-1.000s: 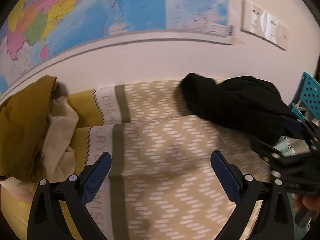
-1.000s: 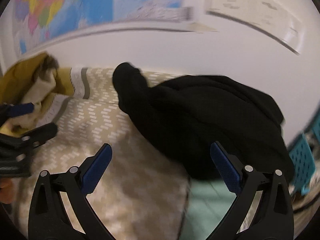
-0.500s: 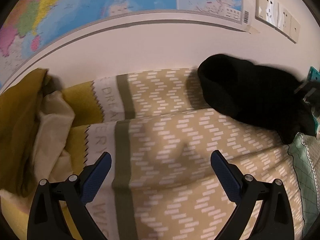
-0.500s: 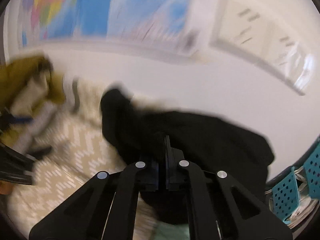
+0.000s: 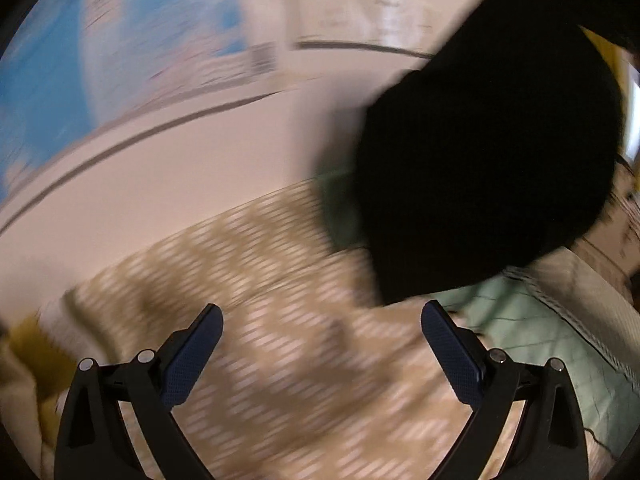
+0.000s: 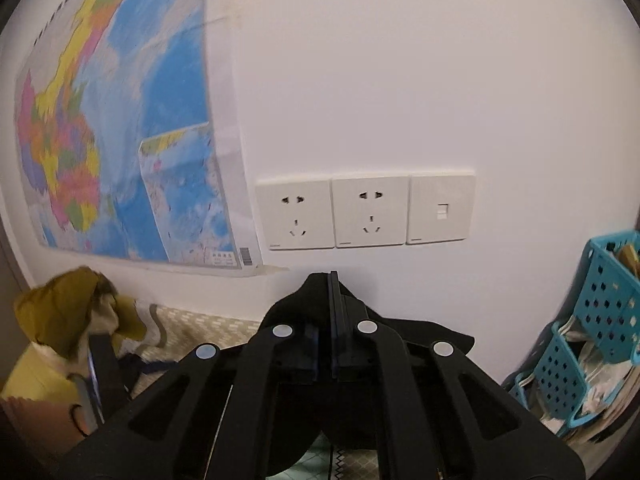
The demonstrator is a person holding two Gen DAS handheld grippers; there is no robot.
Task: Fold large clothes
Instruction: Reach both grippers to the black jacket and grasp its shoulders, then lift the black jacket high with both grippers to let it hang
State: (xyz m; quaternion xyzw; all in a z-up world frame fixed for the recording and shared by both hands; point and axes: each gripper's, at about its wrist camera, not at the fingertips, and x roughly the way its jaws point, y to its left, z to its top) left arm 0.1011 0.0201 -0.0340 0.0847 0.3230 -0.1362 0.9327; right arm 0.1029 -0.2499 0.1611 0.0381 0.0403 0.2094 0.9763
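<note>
The right gripper (image 6: 331, 296) has its fingers pressed together on a fold of the black knit garment (image 5: 480, 160), and the cloth sticks out around the tips and drops below them in the right wrist view; the jaws closed within the last moment with this fabric between them. The garment hangs in the air above the beige bed cover with white zigzag dashes (image 5: 280, 320), in front of the white wall w/ three sockets (image 6: 364, 212) and near the right edge of the bed, where a pale green quilted sheet (image 5: 540, 340) shows. The left gripper (image 5: 320, 340) has its fingers wide apart and nothing between them, pointed down at the bed cover, just below and left of the hanging cloth. I think the step in hand is to lift the garment and open it flat before any fold, approx. the very start of the task. To do it well, the left fingers should take a second point on the same edge, e.g. a shoulder or hem corner, not the middle of the bunch; which part is held now I cannot tell. Then both hands should pull apart gently and lay it on the free middle of the bed, away from the mustard-yellow cloth pile (image 6: 60, 312) at the left end. Knit fabric stretches, so a slow pull is better.
</note>
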